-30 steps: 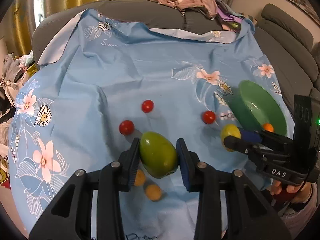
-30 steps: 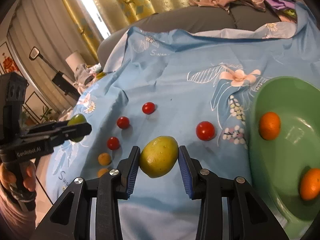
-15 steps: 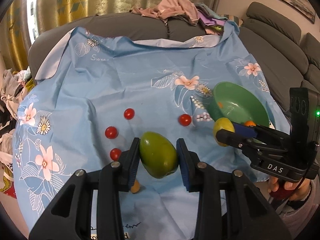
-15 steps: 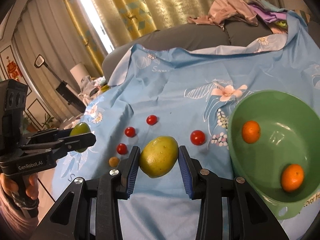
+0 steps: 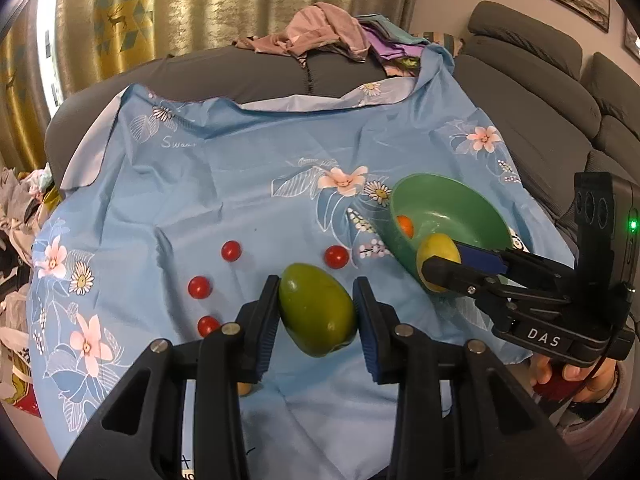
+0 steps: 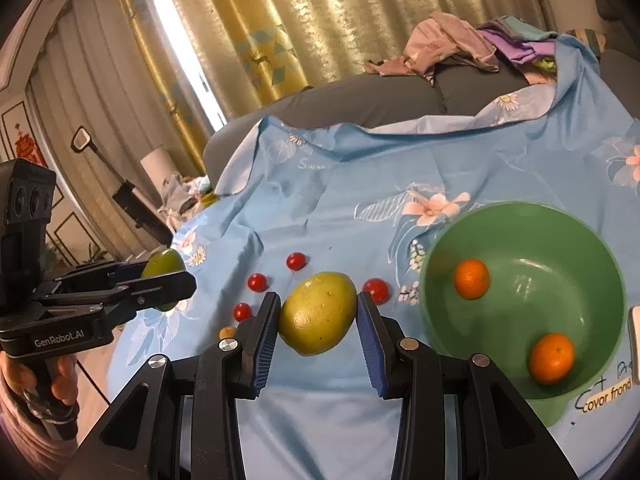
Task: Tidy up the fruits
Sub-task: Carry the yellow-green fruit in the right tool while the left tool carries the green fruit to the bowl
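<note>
Yellow-green lemon (image 6: 317,313) clamped crosswise in the right gripper (image 6: 318,320), raised above the blue cloth (image 6: 360,184), just left of the green bowl (image 6: 600,248) near the cloth's right edge. Green mango (image 5: 317,314) pinched upright in the left gripper (image 5: 316,320), farther from the bowl. Likely right drops first.

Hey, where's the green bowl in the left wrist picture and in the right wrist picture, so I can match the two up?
Left wrist view: the green bowl sits right of centre on the blue cloth, partly behind the right gripper and its yellow fruit.
Right wrist view: the green bowl fills the right side, holding two oranges.
Shared landmark: the pink flower print just beyond the bowl's far-left rim.
</note>
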Motion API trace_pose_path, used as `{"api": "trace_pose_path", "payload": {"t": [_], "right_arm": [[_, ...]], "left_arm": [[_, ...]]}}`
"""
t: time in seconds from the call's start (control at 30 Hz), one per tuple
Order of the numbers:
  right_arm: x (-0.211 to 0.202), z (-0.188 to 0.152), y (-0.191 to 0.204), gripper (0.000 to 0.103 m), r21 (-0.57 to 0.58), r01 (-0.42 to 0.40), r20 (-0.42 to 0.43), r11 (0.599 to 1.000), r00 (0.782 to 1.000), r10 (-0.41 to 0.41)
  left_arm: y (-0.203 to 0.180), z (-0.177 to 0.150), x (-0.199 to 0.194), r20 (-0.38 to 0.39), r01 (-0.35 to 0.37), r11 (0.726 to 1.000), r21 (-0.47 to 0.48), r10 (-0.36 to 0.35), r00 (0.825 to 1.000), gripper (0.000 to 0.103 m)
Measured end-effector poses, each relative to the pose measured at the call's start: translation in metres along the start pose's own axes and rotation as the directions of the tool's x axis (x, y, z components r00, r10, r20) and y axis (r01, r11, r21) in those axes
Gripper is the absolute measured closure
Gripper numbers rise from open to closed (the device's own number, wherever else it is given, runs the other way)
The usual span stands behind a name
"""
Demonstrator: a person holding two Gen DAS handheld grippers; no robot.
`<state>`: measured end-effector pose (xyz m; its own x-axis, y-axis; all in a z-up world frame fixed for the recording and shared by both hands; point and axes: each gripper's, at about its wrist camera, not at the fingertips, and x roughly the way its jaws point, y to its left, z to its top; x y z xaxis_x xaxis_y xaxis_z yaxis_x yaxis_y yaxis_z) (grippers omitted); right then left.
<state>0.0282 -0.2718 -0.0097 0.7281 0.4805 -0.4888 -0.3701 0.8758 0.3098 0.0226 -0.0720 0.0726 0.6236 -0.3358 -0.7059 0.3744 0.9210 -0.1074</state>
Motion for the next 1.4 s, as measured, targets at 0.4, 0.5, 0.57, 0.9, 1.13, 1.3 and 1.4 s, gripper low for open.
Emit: {"api": "trace_pose_path", "payload": {"t": [0.4,0.5,0.57,0.9,1.13,1.3,1.4], "right_arm": [[-0.022,0.003,-0.023,0.063,0.027,0.034,0.047,0.999,0.998,-0.036],[-0.027,0.004,-0.03,0.063,0.035,0.044,0.055,0.998,0.997,-0.046],[-0.029,0.004,-0.034,0.063,0.04,0.05,0.058,0.998,0.997,-0.052],[-0.038,0.005,-0.051,0.063,0.068,0.077,0.074,0.995,0.994,-0.082],[-0.044,0.003,-0.066,0.063,0.1,0.096,0.083,0.99,0.991,-0.104],[-0.047,0.002,-0.078,0.063,0.121,0.106,0.09,0.987,0.989,-0.117],[-0.048,0.001,-0.084,0.063,0.135,0.113,0.092,0.984,0.988,-0.126]], "left_arm": [[-0.027,0.015,0.008,0.006,0.03,0.998,0.049,-0.031,1.0,0.067],[-0.033,0.02,0.011,0.007,0.04,0.998,0.057,-0.041,0.999,0.067],[-0.037,0.023,0.013,0.009,0.047,0.997,0.063,-0.048,0.999,0.067],[-0.061,0.038,0.029,0.0,0.086,0.991,0.101,-0.087,0.996,0.067],[-0.078,0.045,0.043,-0.022,0.107,0.986,0.13,-0.105,0.994,0.067],[-0.089,0.048,0.053,-0.04,0.122,0.981,0.151,-0.117,0.992,0.067],[-0.095,0.05,0.06,-0.05,0.131,0.978,0.163,-0.125,0.991,0.067]]}}
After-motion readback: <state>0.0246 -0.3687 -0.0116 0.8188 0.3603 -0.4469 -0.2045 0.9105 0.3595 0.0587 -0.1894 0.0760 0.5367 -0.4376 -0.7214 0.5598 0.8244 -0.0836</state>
